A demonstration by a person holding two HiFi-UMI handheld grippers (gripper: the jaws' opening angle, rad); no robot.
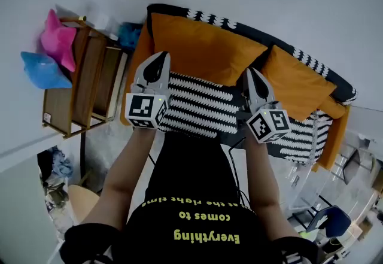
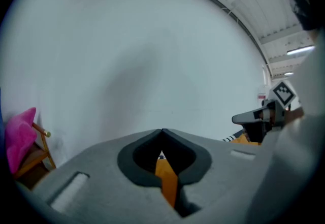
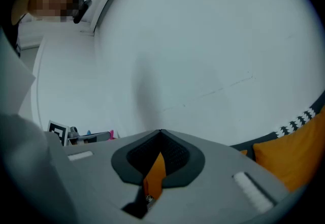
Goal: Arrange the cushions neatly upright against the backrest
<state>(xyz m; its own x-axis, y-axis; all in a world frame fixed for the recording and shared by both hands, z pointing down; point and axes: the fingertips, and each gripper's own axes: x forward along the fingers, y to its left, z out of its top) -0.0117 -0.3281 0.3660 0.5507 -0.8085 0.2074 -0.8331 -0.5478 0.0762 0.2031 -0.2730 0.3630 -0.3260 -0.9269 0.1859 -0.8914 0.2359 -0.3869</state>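
Head view, cushion: The large orange cushion (image 1: 203,47) is lying against the backrest at the left end of the sofa (image 1: 197,110), just beside a smaller orange cushion (image 1: 296,80) towards the right end.
Head view, handling: It is looking soft, light and floppy. It is probably best taken by the cover at two spread points near its corners, so the middle is not sagging.
Head view, arms: Both forearms are reaching forward over the seat, roughly parallel. The left gripper (image 1: 158,56) and right gripper (image 1: 251,72) are meeting the cushion's near edge, one towards each corner.
Left gripper view, claw: The left gripper (image 2: 162,130) is clenching a thin fold of orange cover (image 2: 166,180). It is pointing at the bare wall (image 2: 152,55).
Right gripper view, claw: The right gripper (image 3: 160,131) is likewise pinching a strip of the orange cover (image 3: 154,176). The sofa's backrest edge is showing at lower right.
Risk: So slim a pinch is likely slipping under any sharp tug.
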